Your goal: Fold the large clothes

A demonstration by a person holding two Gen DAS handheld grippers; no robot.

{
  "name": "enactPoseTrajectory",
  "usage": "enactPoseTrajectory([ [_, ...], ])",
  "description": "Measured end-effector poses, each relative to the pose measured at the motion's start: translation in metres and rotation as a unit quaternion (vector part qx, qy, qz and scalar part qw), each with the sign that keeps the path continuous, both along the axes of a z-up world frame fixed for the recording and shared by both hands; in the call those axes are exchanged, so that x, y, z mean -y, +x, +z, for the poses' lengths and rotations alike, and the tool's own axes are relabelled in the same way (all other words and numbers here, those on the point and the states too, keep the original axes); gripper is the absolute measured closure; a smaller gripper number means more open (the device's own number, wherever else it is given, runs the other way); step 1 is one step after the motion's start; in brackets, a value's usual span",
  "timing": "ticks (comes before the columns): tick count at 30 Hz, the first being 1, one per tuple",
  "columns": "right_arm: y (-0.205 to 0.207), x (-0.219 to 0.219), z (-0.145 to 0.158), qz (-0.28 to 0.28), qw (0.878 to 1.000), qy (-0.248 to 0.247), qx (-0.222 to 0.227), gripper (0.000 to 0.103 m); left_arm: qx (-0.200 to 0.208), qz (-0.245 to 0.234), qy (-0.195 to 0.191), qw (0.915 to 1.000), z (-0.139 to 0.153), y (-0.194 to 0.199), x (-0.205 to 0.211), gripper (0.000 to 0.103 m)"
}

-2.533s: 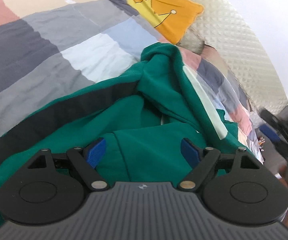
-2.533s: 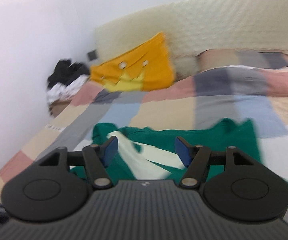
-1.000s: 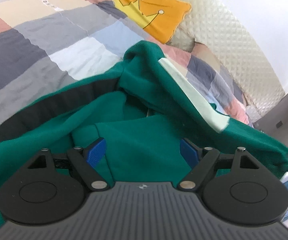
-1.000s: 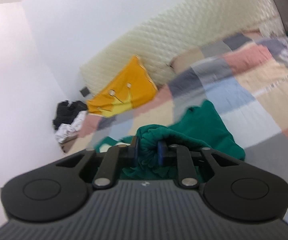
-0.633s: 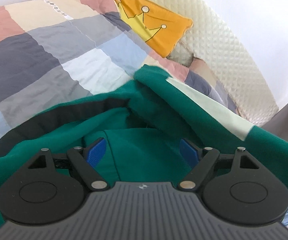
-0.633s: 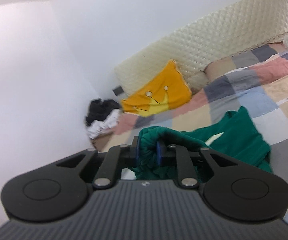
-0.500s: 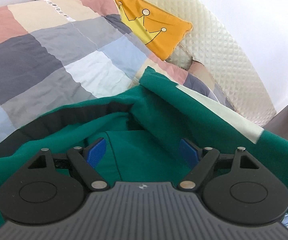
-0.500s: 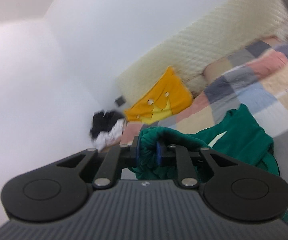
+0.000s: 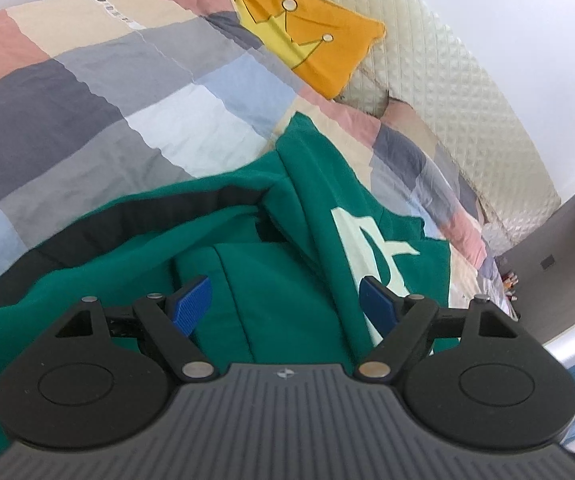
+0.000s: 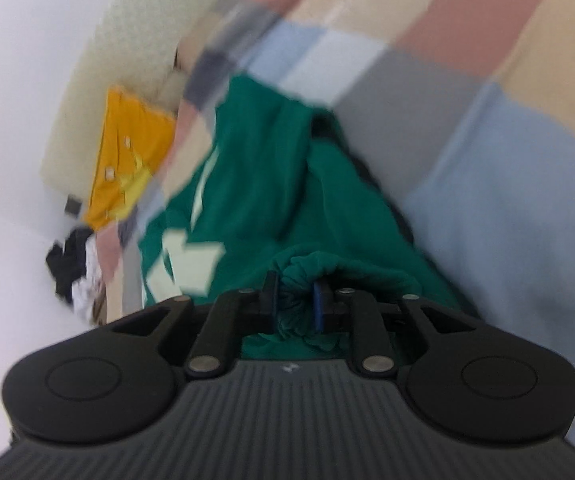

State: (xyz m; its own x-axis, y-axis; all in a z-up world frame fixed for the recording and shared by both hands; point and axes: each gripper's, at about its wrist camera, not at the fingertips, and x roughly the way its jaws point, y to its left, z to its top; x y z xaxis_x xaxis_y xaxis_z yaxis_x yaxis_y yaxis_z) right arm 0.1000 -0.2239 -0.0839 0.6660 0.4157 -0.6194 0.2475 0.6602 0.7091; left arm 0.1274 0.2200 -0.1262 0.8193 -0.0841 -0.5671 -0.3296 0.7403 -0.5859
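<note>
A large green sweatshirt (image 9: 311, 208) with a pale printed logo and a black stripe lies rumpled on the patchwork bed. My left gripper (image 9: 285, 304) is open just above its near part, holding nothing. My right gripper (image 10: 296, 300) is shut on a bunched fold of the green sweatshirt (image 10: 255, 184), with the rest of the cloth stretching away from it towards the headboard. The right wrist view is blurred and tilted.
The patchwork quilt (image 9: 99, 92) covers the bed. An orange crown pillow (image 9: 311, 44) leans on the quilted cream headboard (image 9: 467, 92). A heap of dark and white clothes (image 10: 75, 264) lies by the wall beside the bed.
My right gripper has swung down and tilted with the gripped fold, pulling the sweatshirt out so its logo now shows spread. My left gripper has stayed open over the cloth.
</note>
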Motion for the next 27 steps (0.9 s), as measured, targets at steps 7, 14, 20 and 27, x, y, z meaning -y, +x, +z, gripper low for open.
enactPoseTrajectory([
  [7,-0.021,-0.033,-0.006,0.082,0.996,-0.033,-0.016,0.073,-0.012,-0.053,-0.009,0.9985,-0.01,0.017,0.026,0.019],
  [14,-0.033,-0.04,-0.004,0.13,0.991,-0.036,-0.016,0.046,-0.016,-0.12,-0.042,0.9918,-0.019,0.019,0.059,0.029],
  [20,-0.046,-0.018,0.002,0.11,0.994,-0.022,-0.012,0.039,-0.019,-0.153,-0.037,0.9873,-0.027,0.023,0.082,0.029],
  [27,-0.057,0.005,0.017,0.055,0.997,-0.054,0.03,0.039,-0.022,-0.177,-0.051,0.9826,-0.036,0.028,0.099,0.029],
])
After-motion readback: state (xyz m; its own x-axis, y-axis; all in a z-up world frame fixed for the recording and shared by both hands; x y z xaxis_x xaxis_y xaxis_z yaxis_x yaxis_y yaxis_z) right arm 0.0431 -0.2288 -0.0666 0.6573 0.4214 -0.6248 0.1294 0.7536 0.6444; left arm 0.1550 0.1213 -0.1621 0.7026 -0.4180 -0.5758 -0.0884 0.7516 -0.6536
